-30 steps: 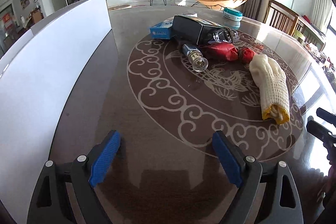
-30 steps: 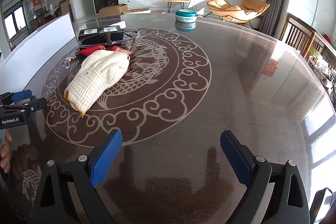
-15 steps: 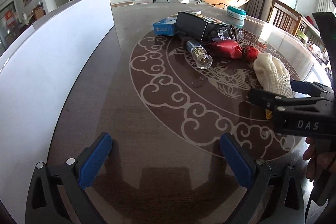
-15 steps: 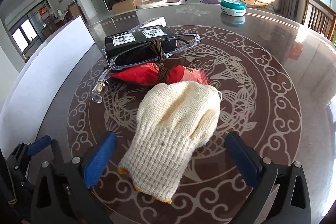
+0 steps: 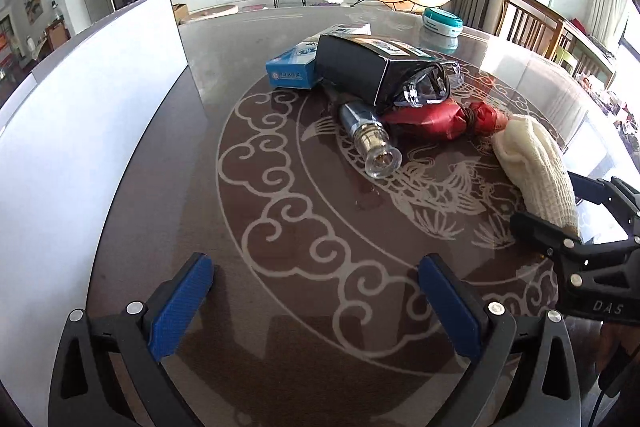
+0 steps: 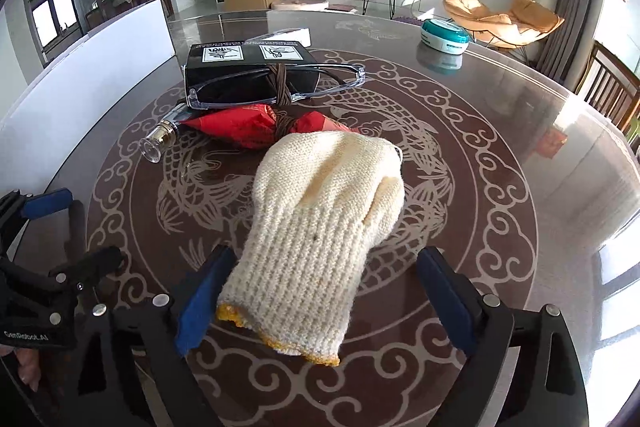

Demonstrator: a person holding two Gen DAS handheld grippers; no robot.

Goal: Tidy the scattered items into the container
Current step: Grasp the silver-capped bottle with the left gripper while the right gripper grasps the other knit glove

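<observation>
Currently the knitted glove [image 6: 320, 231] is being approached: its cuff lies between the closing jaws of the right gripper [image 6: 320, 301], not yet clamped. The left gripper [image 5: 316, 303] is held wide and empty. Next, closure and transfer to the white container [image 5: 60, 147] at left are required. The glass-topped table [image 6: 500, 155] is glossy; a living room lies beyond.
</observation>
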